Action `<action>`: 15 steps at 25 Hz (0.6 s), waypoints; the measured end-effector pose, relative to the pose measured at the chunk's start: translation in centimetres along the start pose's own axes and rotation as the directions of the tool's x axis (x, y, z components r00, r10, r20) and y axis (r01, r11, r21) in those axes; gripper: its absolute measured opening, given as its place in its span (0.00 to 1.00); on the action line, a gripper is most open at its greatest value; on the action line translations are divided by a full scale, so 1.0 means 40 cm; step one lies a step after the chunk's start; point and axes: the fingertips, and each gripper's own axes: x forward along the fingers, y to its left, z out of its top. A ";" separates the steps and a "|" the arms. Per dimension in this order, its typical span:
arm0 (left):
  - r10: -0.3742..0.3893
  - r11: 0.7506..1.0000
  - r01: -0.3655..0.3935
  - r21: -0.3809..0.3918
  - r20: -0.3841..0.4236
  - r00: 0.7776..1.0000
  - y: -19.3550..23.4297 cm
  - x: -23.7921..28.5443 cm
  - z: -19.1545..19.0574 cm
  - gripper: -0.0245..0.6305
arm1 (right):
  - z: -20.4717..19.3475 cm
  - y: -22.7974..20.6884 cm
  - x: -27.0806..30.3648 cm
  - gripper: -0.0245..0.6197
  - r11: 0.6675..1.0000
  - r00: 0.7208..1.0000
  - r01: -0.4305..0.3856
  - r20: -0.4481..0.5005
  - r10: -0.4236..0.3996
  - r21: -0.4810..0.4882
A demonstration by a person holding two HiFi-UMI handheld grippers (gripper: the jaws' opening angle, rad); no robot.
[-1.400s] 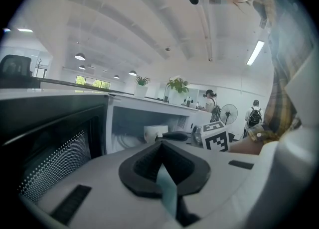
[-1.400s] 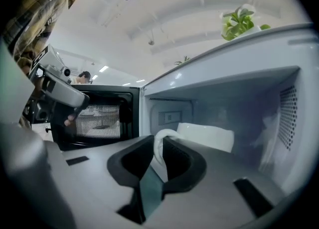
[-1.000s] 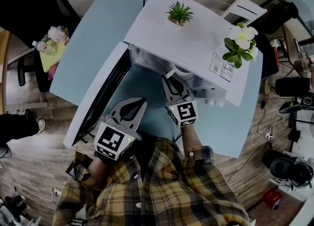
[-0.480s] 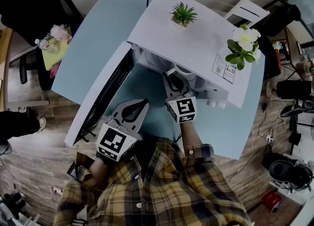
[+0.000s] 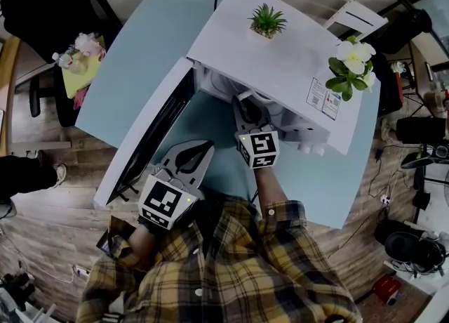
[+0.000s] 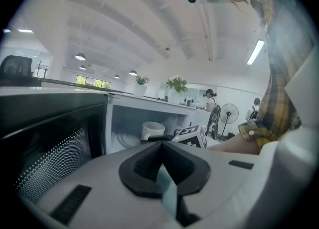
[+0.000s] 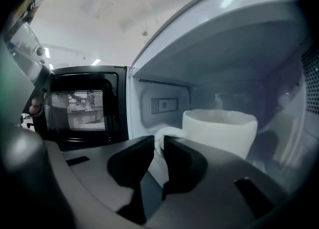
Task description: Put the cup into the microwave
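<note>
White microwave [image 5: 280, 58]: in the head view it stands on the pale blue bench [image 5: 140, 55], its door [image 5: 149, 137] swung wide open towards the picture's left.
Head view, top of the microwave: a spiky green plant [image 5: 266, 20] and a white-flowered plant [image 5: 351, 60] stand well apart.
Head view, left gripper [image 5: 202, 150]: low over the bench, just beside the open door and outside the cavity.
Head view, right gripper [image 5: 247, 109]: reaches into the mouth of the cavity, its tips under the edge of the microwave's top.
Head view, cup: hidden beneath the microwave's top.
Left gripper view, jaws: clenched tip to tip, with nothing between them.
Left gripper view, cup [image 6: 152, 130]: white and upright inside the cavity, beyond the jaws.
Left gripper view, marker cube [image 6: 193, 134]: the right gripper's, just to the right of the cup at the cavity mouth.
Left gripper view, door: its dark perforated window fills the left side.
Left gripper view, plaid sleeve [image 6: 279, 108]: along the right edge.
Right gripper view, jaws: grasping the cup's handle [image 7: 160, 141], one pad on each side.
Right gripper view, cup: inside the cavity, mouth upward. The gripper's body covers its base, so whether it rests on the cavity floor cannot be told.
Right gripper view, vent panel [image 7: 164, 105]: on the cavity wall behind the handle.
Right gripper view, door: dark, with a mesh window, open at the left.
</note>
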 end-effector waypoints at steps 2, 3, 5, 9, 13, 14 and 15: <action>-0.002 1.000 0.002 0.000 0.000 1.000 -0.001 0.000 -0.001 0.02 | -0.001 0.002 0.003 0.12 1.000 1.000 -0.007 -0.003 0.007 0.008; -0.003 1.000 0.003 0.001 -0.001 1.000 -0.001 0.000 -0.002 0.02 | 0.000 0.004 0.003 0.12 1.000 1.000 -0.012 0.000 0.012 0.014; -0.004 1.000 0.004 0.002 -0.001 1.000 -0.002 -0.001 -0.002 0.02 | 0.002 0.004 0.004 0.12 1.000 1.000 -0.013 0.009 0.013 0.021; -0.003 1.000 0.003 0.004 0.002 1.000 0.000 -0.003 0.001 0.02 | 0.004 0.006 0.003 0.15 0.999 1.000 -0.017 0.019 0.017 0.029; 0.000 1.000 0.000 0.004 0.006 1.000 0.005 -0.006 0.004 0.02 | 0.010 0.015 -0.002 0.17 0.999 0.999 -0.027 0.030 0.026 0.030; 0.000 1.000 0.000 0.005 0.007 1.000 0.006 -0.006 0.004 0.02 | 0.011 0.017 -0.005 0.18 0.999 0.999 -0.028 0.029 0.027 0.034; 0.000 1.000 0.000 0.005 0.008 1.000 0.006 -0.006 0.004 0.02 | 0.012 0.018 -0.008 0.18 0.999 0.999 -0.028 0.027 0.027 0.040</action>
